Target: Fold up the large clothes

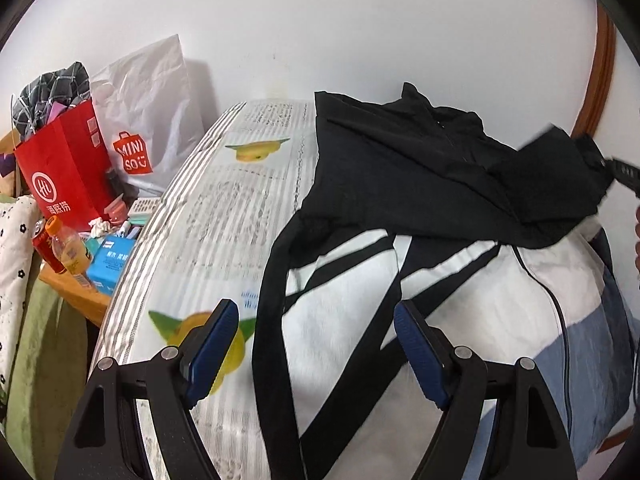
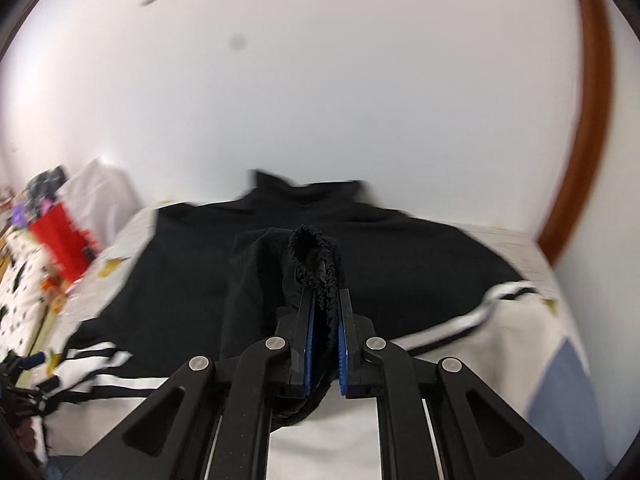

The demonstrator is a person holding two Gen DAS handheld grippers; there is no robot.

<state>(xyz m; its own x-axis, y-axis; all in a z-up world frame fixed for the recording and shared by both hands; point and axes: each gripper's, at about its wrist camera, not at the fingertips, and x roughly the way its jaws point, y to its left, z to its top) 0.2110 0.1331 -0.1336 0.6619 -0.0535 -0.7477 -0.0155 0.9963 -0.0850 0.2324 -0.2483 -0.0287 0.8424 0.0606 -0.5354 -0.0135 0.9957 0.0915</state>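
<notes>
A large jacket point(image 1: 400, 184), black on top with white, black-striped and blue lower panels, lies spread on the bed point(image 1: 224, 208). My left gripper point(image 1: 316, 316) is open and empty, hovering above the jacket's white part and a black edge band. My right gripper point(image 2: 325, 300) is shut on the jacket's black elastic sleeve cuff point(image 2: 316, 256) and holds the sleeve point(image 2: 256, 280) up over the jacket body point(image 2: 400, 248). In the left wrist view the right gripper point(image 1: 622, 172) shows at the far right edge, with the lifted sleeve point(image 1: 552, 176) hanging from it.
A wooden side table point(image 1: 76, 296) left of the bed holds a red paper bag point(image 1: 68, 176), a white Miniso bag point(image 1: 148, 120), bottles point(image 1: 68, 252) and a blue box point(image 1: 110, 264). A white wall stands behind the bed. A brown wooden frame point(image 2: 592, 120) runs on the right.
</notes>
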